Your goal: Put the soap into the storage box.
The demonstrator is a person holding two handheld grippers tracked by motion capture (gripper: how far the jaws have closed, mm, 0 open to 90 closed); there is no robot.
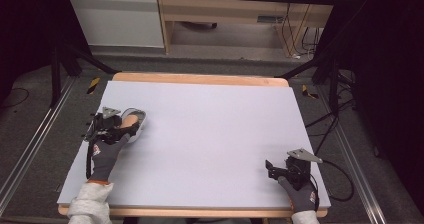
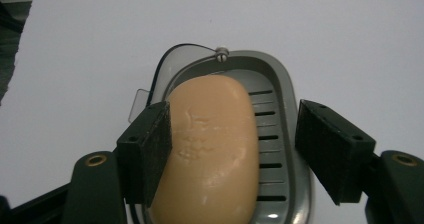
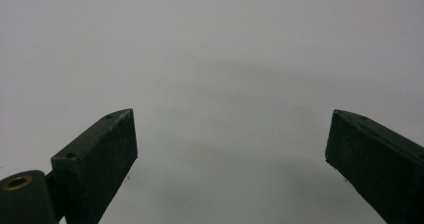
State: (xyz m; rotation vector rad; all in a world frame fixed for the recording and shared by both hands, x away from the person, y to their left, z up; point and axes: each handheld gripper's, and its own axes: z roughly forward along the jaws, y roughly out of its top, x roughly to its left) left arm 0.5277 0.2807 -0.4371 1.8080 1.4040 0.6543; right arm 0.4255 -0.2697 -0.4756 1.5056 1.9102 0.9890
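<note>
Two tools spread wide, left tool (image 2: 232, 154) straddling soap (image 2: 212, 149), pale tabletop (image 1: 215, 134), dim room

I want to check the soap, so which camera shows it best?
The left gripper view: the soap lies close up in its grey dish, between the open jaws. The high view shows it small and partly hidden. The right gripper view shows bare table.

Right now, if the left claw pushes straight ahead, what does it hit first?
The bar of soap, already between the open left claw jaws in the grey soap dish; one jaw seems to touch it.
</note>
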